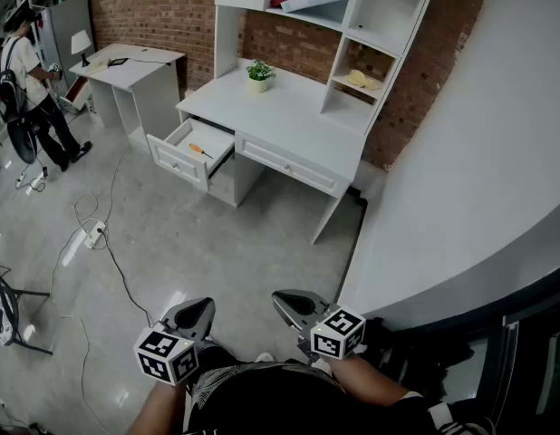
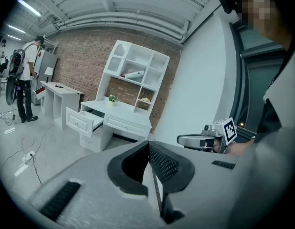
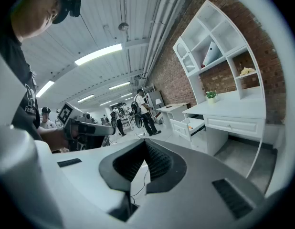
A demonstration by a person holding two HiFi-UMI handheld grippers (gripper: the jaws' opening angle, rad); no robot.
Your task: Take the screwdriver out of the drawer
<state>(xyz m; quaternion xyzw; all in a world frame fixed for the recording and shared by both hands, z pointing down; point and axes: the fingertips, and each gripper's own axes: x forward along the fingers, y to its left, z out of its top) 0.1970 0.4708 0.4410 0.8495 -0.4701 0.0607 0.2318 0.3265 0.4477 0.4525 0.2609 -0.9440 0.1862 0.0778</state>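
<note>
Screwdriver (image 1: 200, 150), orange-handled, lies in the open drawer (image 1: 176, 159) of the white worktop (image 1: 280, 107), well apart from the left gripper (image 1: 193, 315) and right gripper (image 1: 294, 304), both closed and empty. It is likely light and rigid, and the handle offers the surest hold.

Open lab hall: desks (image 1: 289, 116), brick wall (image 1: 162, 7)

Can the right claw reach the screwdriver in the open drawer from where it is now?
Probably not yet. The right claw is near the person's body, and the screwdriver lies in the open drawer across a stretch of floor. Nothing seems to block the way; stepping closer should do.
</note>
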